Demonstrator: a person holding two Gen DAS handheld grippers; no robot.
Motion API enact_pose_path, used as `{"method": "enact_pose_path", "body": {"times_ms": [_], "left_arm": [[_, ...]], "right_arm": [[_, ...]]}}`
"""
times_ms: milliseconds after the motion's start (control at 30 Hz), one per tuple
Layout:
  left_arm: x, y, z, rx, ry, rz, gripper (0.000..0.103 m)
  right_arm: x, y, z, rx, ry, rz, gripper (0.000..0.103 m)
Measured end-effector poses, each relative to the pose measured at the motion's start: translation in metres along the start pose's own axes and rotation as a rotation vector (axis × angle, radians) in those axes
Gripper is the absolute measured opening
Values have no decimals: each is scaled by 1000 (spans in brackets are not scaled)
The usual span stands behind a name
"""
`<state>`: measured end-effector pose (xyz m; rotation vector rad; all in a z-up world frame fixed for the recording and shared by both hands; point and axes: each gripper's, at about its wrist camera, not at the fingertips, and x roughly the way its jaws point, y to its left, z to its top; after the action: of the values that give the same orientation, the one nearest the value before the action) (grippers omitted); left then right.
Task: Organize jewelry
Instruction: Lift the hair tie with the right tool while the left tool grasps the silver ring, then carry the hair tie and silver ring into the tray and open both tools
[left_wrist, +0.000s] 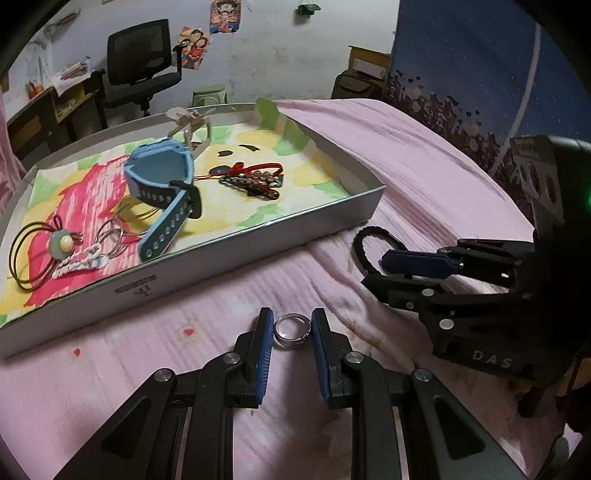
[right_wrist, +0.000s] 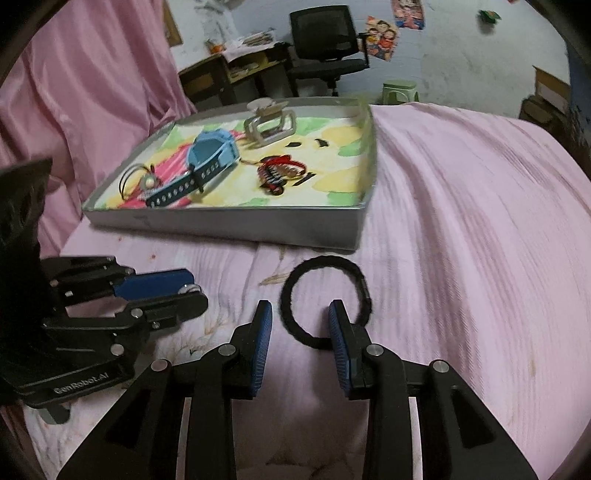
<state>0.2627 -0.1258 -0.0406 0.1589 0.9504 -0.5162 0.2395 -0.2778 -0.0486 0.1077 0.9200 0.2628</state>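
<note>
A silver ring (left_wrist: 291, 331) lies on the pink bedspread between the open fingers of my left gripper (left_wrist: 291, 326); the pads sit close on both sides of it. A black hair tie (right_wrist: 325, 306) lies on the bedspread in front of the tray; my right gripper (right_wrist: 301, 314) is open with its right finger over the tie's lower right part. The tie also shows in the left wrist view (left_wrist: 373, 240), beside the right gripper (left_wrist: 391, 269). The grey tray (left_wrist: 221, 251) holds a blue watch (left_wrist: 162, 184), a brown hair tie with a bead (left_wrist: 40, 251), metal rings and red and black bracelets (left_wrist: 255, 179).
The tray (right_wrist: 221, 225) sits at the far left of the bed. The left gripper (right_wrist: 162, 291) lies low at the left in the right wrist view. A pink curtain (right_wrist: 92, 92) hangs left. A desk and office chair (right_wrist: 325, 40) stand behind the bed.
</note>
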Motion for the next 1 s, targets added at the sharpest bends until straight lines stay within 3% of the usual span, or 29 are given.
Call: {"method": "enact_pose_path", "body": {"times_ms": [67,233,400,533,800,1000], "left_arm": [[-1,3,0,-13,-1,-7,20],[-6,10,0,-42,-29,-30,20],[-22,21,0,-88,-105,-47,20],[-39,30,2,-116,-161,-44,20],[-80,66,19,-158,-303,21,20],[-96,96,24,-171,-386,107,20]], "right_arm": [[1,4,1,-19,7,-7,27],[3,11,4,-44,14,-10,6],[-5,12,0,-55,-19,-19,5],[-25,21,0,-68,-99,-25,5],[-61,42,26,-117,-247,-36,5],[-54,58,56,-147,-273,-11,5]]}}
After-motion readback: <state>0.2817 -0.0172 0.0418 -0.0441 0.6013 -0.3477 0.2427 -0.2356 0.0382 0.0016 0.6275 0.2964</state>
